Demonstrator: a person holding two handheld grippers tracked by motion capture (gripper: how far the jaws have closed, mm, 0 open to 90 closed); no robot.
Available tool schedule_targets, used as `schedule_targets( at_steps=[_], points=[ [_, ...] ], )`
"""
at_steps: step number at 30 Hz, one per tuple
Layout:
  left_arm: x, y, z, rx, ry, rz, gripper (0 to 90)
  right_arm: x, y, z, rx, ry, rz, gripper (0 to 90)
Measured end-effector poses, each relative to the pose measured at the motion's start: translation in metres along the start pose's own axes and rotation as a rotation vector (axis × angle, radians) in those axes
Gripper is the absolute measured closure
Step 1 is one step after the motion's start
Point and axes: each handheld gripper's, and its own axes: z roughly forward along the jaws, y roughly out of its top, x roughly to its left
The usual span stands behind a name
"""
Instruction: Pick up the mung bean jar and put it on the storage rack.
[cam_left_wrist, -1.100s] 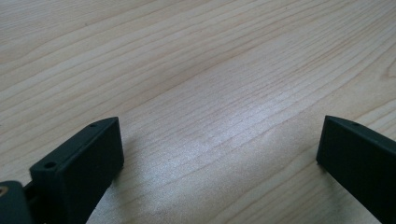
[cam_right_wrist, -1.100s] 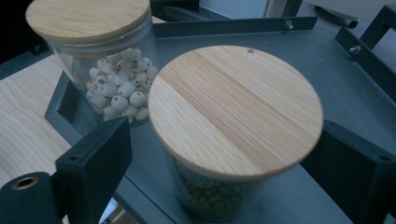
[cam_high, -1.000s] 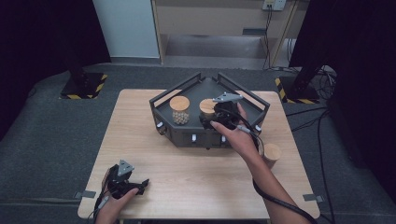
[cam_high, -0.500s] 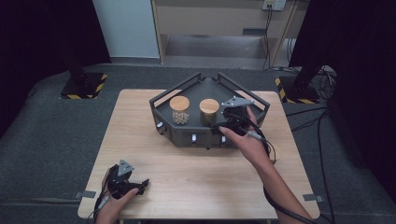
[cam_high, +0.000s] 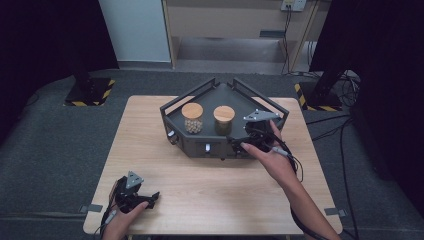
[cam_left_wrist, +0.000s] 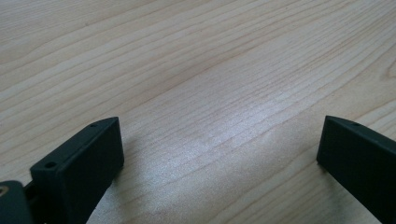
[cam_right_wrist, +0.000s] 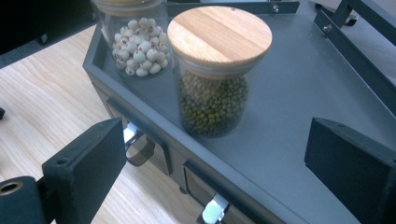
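Observation:
A dark grey tray unit stands at the far middle of the wooden table. On it stand two glass jars with wooden lids: one of white beads and one of green beans. My right gripper hovers at the tray's front right edge, just short of the green-bean jar. Its jaws have just been opening and nothing is between them. My left gripper rests open near the table's front left corner, over bare wood.
The tray has raised bars along its back sides and small drawers with metal pulls in its front face. A cable trails from the right gripper. Dark floor surrounds the table, with stands at the back.
My right gripper drew back to the right from the green-bean jar, which now stands free on the tray. The left gripper stayed put.

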Motion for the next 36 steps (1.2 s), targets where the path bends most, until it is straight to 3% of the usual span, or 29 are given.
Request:
schedule_targets(
  at_steps=[36],
  points=[
    [0.000,0.000,0.000,0.000,0.000,-0.001,0.0,-0.007,-0.035,-0.020,0.043,0.031,0.009,3.6]
  ],
)
